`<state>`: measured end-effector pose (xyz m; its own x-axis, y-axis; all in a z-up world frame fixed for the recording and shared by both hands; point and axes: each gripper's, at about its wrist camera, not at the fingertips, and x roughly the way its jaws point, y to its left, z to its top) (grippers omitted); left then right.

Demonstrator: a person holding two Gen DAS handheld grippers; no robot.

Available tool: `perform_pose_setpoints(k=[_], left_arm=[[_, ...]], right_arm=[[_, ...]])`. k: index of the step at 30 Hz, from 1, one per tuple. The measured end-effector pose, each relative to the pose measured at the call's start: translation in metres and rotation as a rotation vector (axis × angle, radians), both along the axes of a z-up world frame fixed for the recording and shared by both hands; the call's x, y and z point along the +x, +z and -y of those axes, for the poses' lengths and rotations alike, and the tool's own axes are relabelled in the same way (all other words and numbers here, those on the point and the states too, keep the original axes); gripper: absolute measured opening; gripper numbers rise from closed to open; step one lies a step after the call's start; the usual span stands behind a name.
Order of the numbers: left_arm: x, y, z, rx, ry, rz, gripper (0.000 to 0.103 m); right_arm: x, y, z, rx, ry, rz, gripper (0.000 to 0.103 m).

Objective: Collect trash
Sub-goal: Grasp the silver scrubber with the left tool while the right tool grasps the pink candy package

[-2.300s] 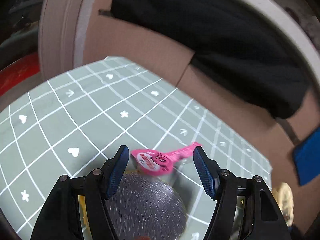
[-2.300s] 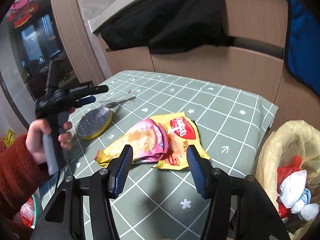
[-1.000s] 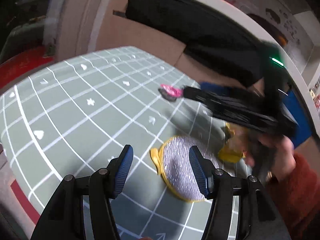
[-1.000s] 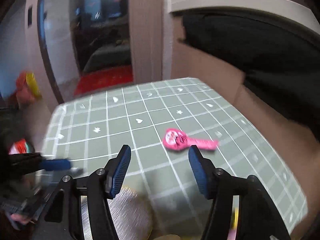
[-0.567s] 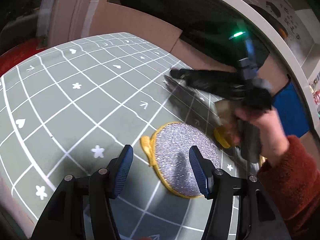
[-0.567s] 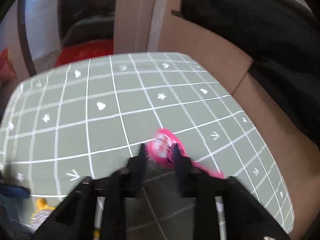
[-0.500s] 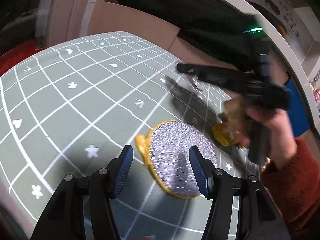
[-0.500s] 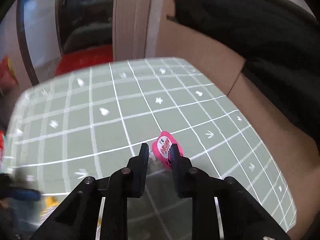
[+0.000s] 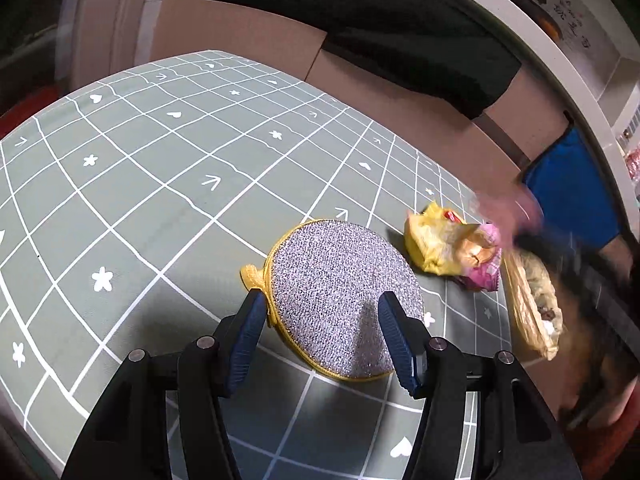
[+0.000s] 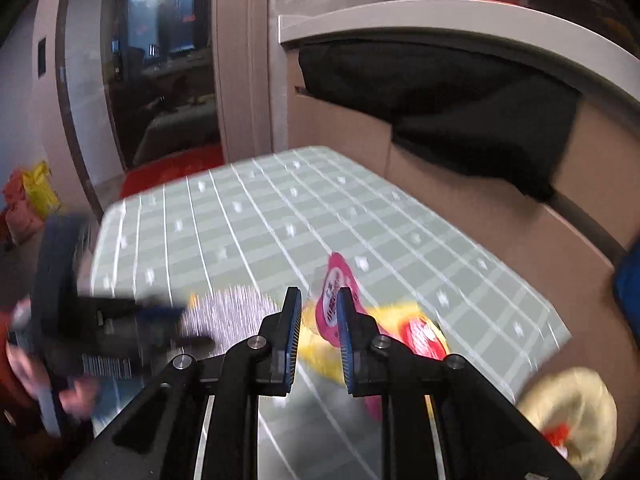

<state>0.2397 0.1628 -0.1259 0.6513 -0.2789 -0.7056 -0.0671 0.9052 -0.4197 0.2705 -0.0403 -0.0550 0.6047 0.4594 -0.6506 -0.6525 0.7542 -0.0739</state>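
- Right gripper [image 10: 317, 330]: jaws nearly together, clamped on the pink wrapper [image 10: 334, 300], held above the green grid tablecloth [image 10: 280, 216].
- Carry toward the yellow-lined trash bag [image 10: 576, 400] at the table's near right edge; keep the clamp firm, since thin film slips easily.
- Release only once over the bag mouth, low enough to prevent drift.
- Left gripper [image 9: 324, 340]: jaws apart, empty, hovering over the round scouring pad [image 9: 340, 292].
- Remaining trash: crumpled yellow and pink snack bags [image 9: 452, 248], just beside the pad, near the bag [image 9: 532, 304].
- Motion blur in the right view: exact height above the table cannot be told.
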Motion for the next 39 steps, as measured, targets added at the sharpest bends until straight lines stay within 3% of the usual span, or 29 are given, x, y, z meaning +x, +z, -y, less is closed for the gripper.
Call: perform_pose_setpoints(k=[5,7,9,10,11,12,15,17,28,31,39], left_arm=[[0.002,0.0,-0.002,-0.033,0.041,-0.02,0.059],[0.003,0.0,0.0,-0.016,0.051,-0.022,0.057],[0.002,0.001,0.005,0.034,0.068,-0.028,0.048],[0.001,0.001,0.006,0.055,0.082,-0.03,0.044],[0.0,0.001,0.006,0.058,0.093,-0.031,0.033],[0.0,-0.001,0.004,0.038,0.105,-0.031,0.028],[-0.004,-0.003,-0.005,-0.029,0.155,-0.023,0.02],[-0.007,0.0,-0.004,-0.027,0.159,-0.005,0.016],[-0.031,0.055,0.011,0.113,0.103,0.228,0.012],[-0.033,0.062,0.015,0.126,0.075,0.245,0.012],[-0.036,0.067,0.02,0.111,0.062,0.224,0.011]], right_arm=[[-0.032,-0.032,0.022,-0.009,0.039,-0.03,0.016],[-0.039,-0.04,0.029,0.025,0.058,-0.066,0.021],[-0.047,-0.044,0.035,0.042,0.064,-0.073,0.049],[-0.052,-0.044,0.04,0.059,0.061,-0.075,0.052],[-0.055,-0.045,0.044,0.076,0.055,-0.077,0.052],[-0.056,-0.044,0.045,0.091,0.051,-0.084,0.052],[-0.057,-0.044,0.049,0.134,0.033,-0.11,0.052],[-0.051,-0.046,0.044,0.121,0.017,-0.108,0.054],[-0.005,-0.074,0.008,0.027,-0.032,-0.195,0.055],[0.0,-0.076,0.006,-0.009,-0.039,-0.203,0.052],[-0.015,-0.048,0.033,0.095,-0.074,-0.18,0.048]])
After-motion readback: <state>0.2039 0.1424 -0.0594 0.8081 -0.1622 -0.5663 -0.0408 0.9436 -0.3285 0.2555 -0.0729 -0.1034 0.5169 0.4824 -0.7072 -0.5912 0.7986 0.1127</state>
